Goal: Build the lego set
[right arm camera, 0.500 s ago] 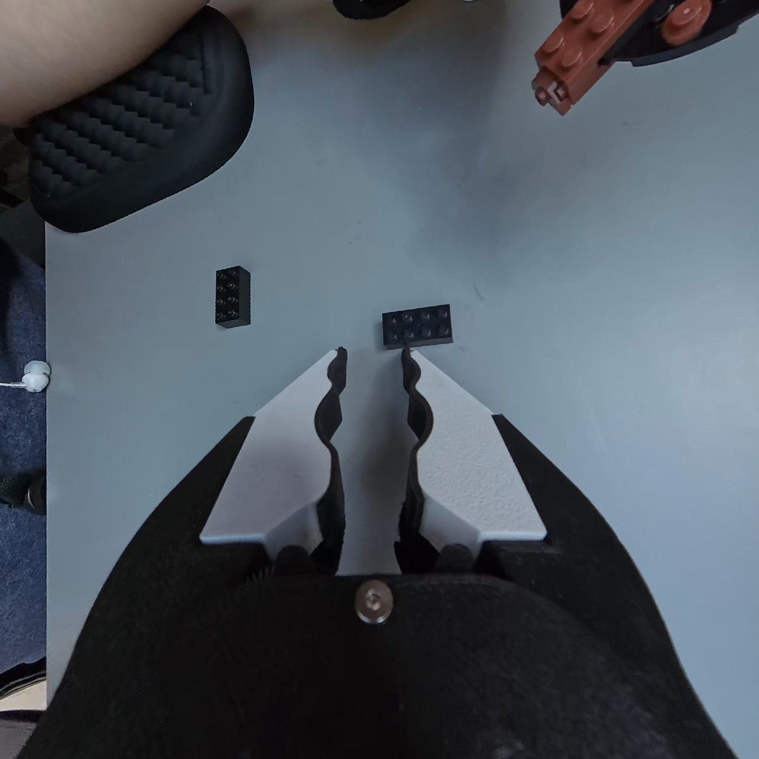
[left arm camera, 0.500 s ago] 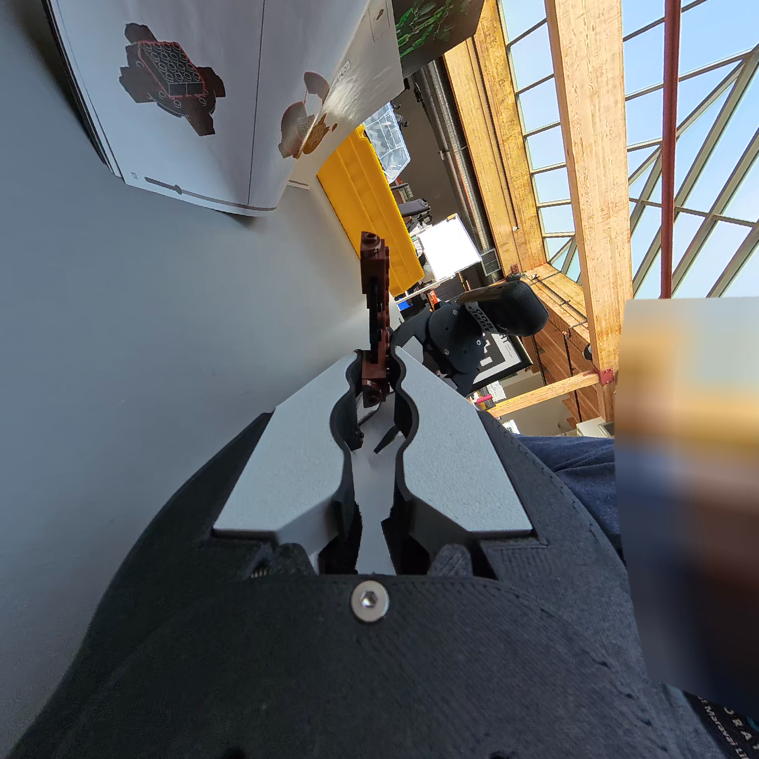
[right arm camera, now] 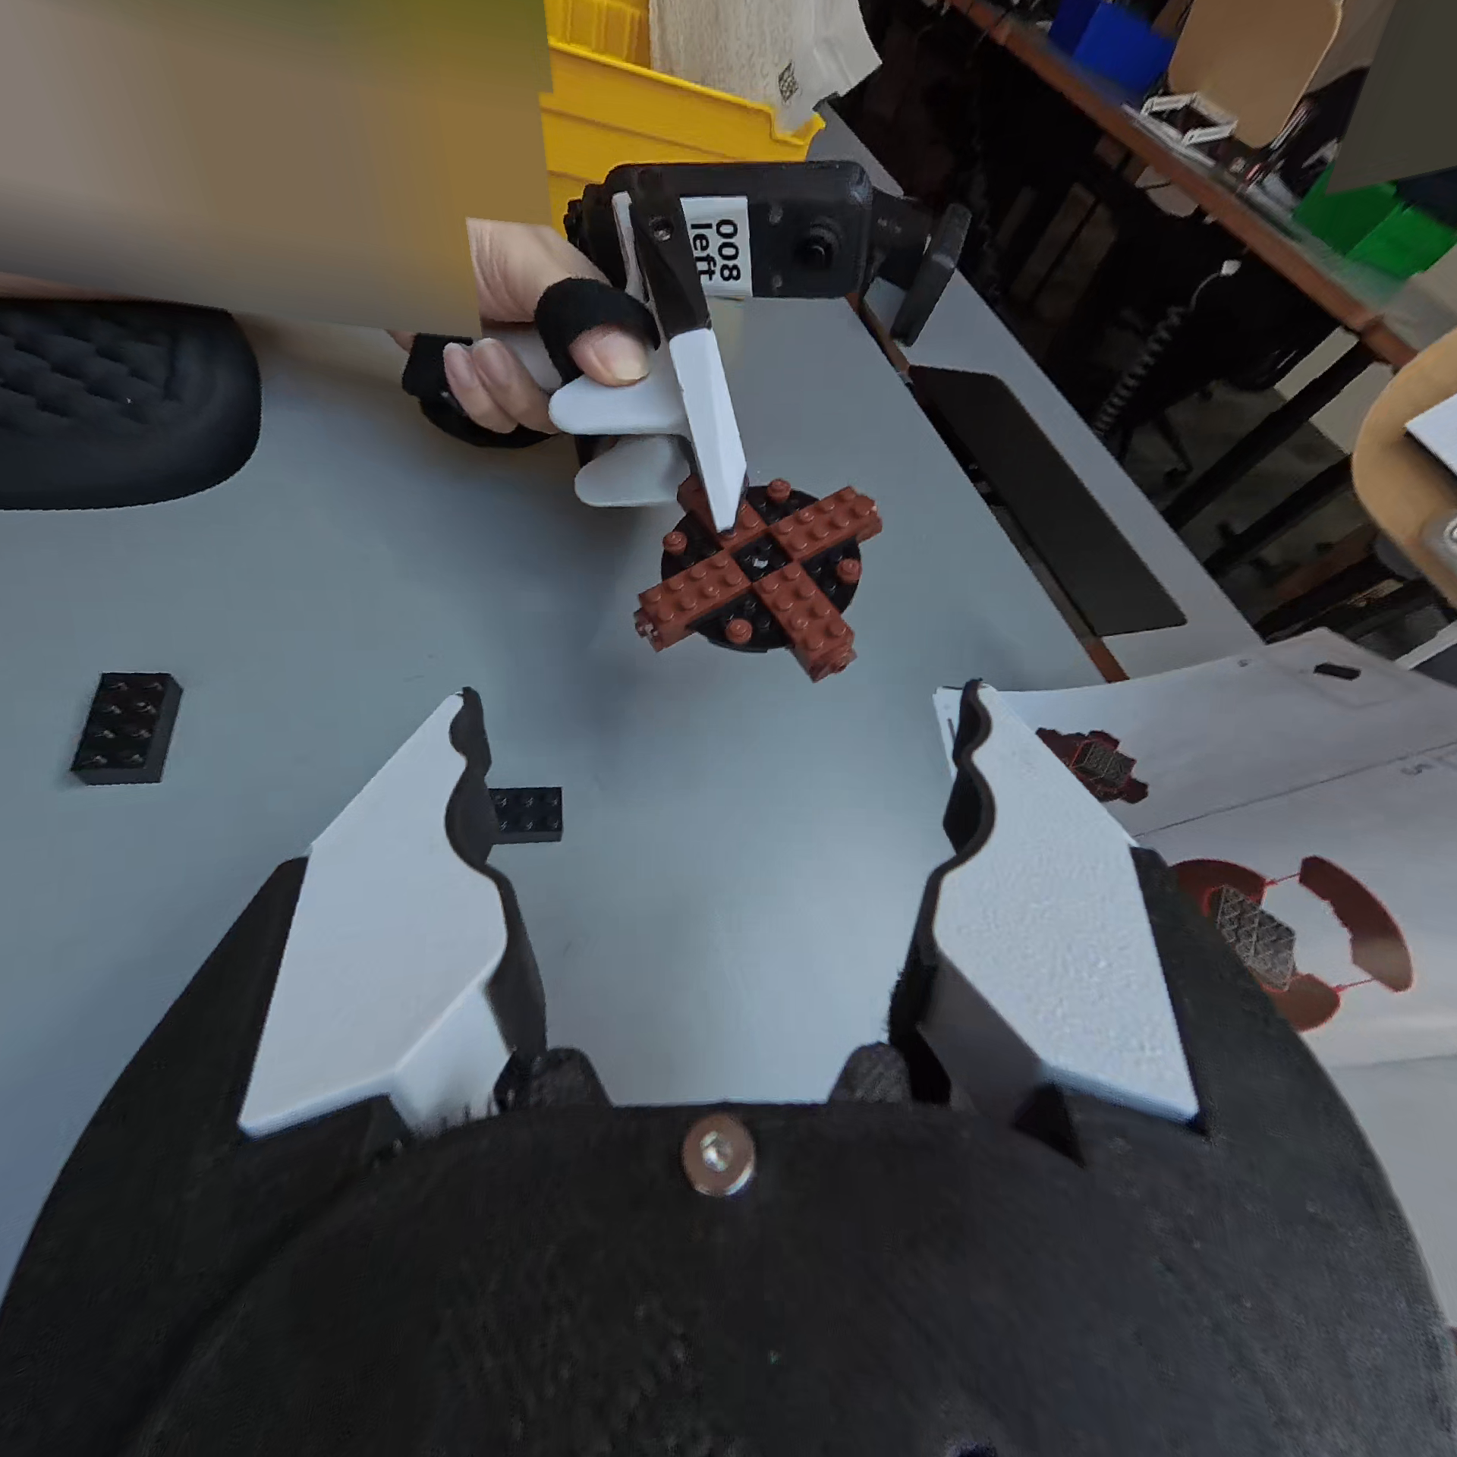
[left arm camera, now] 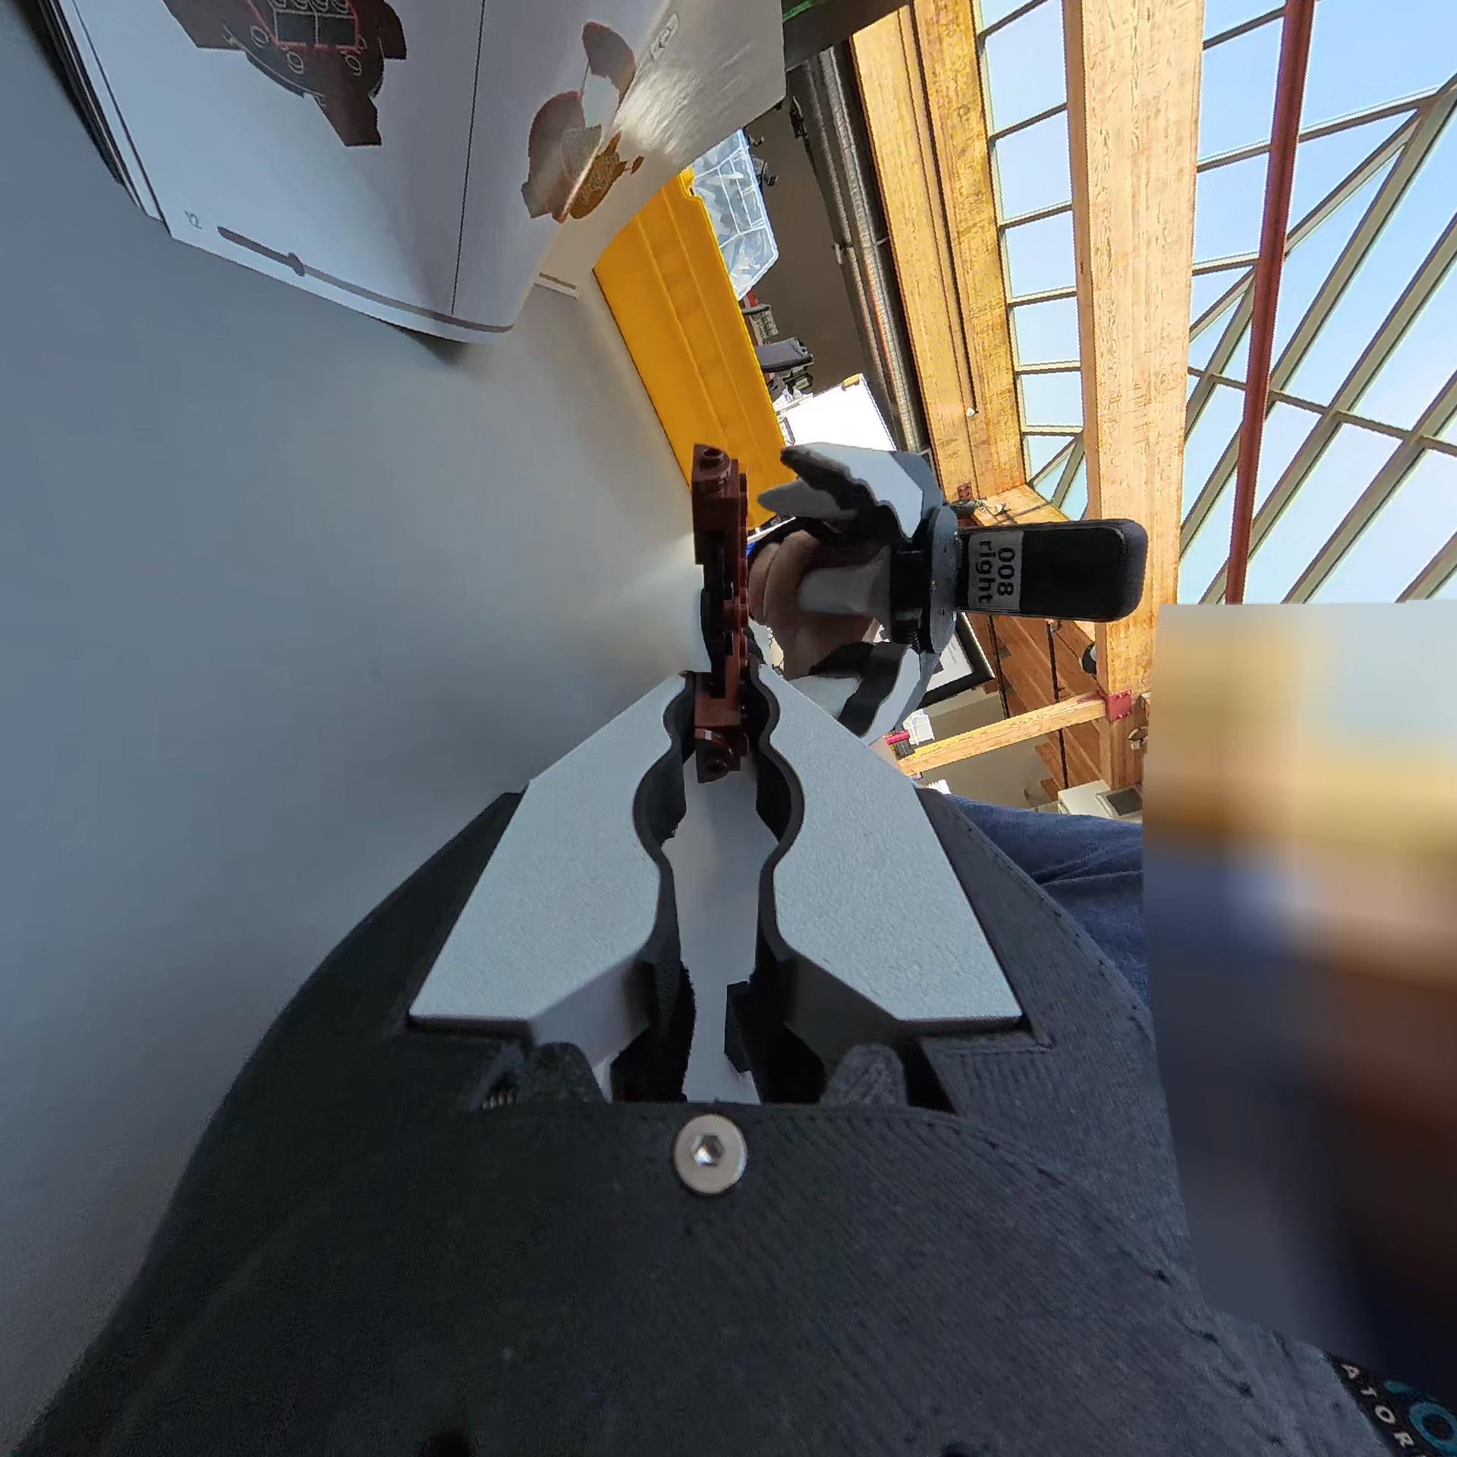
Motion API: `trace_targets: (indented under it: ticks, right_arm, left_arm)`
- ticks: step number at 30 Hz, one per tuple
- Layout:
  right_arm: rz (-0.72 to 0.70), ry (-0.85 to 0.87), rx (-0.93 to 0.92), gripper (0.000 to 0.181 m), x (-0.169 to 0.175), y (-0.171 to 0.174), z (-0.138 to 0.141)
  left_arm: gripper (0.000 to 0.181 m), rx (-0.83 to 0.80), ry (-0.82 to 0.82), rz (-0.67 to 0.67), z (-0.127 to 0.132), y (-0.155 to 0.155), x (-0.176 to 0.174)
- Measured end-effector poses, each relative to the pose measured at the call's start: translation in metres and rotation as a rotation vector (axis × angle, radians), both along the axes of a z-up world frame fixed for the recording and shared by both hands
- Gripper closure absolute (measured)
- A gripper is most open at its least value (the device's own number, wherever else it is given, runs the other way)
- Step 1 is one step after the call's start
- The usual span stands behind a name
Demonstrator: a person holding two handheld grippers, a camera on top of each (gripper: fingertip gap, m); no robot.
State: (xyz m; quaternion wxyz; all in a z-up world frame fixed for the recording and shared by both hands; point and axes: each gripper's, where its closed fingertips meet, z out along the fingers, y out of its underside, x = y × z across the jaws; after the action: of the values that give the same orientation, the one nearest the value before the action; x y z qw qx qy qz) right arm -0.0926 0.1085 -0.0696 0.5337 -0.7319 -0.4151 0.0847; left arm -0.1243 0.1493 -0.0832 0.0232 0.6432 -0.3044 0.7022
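The assembly (right arm camera: 761,568) is a black round plate with reddish-brown plates crossed on top. My left gripper (right arm camera: 725,516) is shut on its edge and holds it above the grey table (right arm camera: 355,568). In the left wrist view the assembly (left arm camera: 719,599) stands edge-on between the closed jaws of my left gripper (left arm camera: 721,686). My right gripper (right arm camera: 721,694) is wide open and empty, facing the assembly from a short distance. One of its fingers (left arm camera: 855,485) shows beyond the assembly. Two black bricks lie on the table: one (right arm camera: 126,729) at the left, one (right arm camera: 532,812) half hidden behind my right gripper's left finger.
An open instruction booklet (right arm camera: 1261,796) lies on the table at the right, also in the left wrist view (left arm camera: 441,173). A yellow bin (right arm camera: 654,118) stands at the table's far side. A black padded armrest (right arm camera: 118,402) is at the left. The table edge runs along the right. There is about 7 centimetres between the tips of the two grippers.
My right gripper has lifted away from the black brick, turned toward the assembly and opened wide. My left gripper still holds the assembly.
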Motion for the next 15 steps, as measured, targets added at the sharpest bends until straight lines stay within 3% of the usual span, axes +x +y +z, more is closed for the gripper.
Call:
trace_targets:
  ticks: [3,9,15]
  right_arm:
    - [0.013,-0.057,0.075,0.054,-0.008,0.016,0.001]
    - [0.013,-0.099,0.029,0.051,-0.025,0.035,-0.022]
    - [-0.035,-0.078,0.000,0.068,-0.026,0.040,-0.033]
  left_arm:
    - [0.172,-0.011,0.016,-0.014,-0.003,-0.005,0.002]
    - [0.173,-0.015,0.028,-0.031,-0.004,-0.010,0.004]
    - [0.172,-0.022,0.016,-0.039,-0.002,-0.012,0.005]
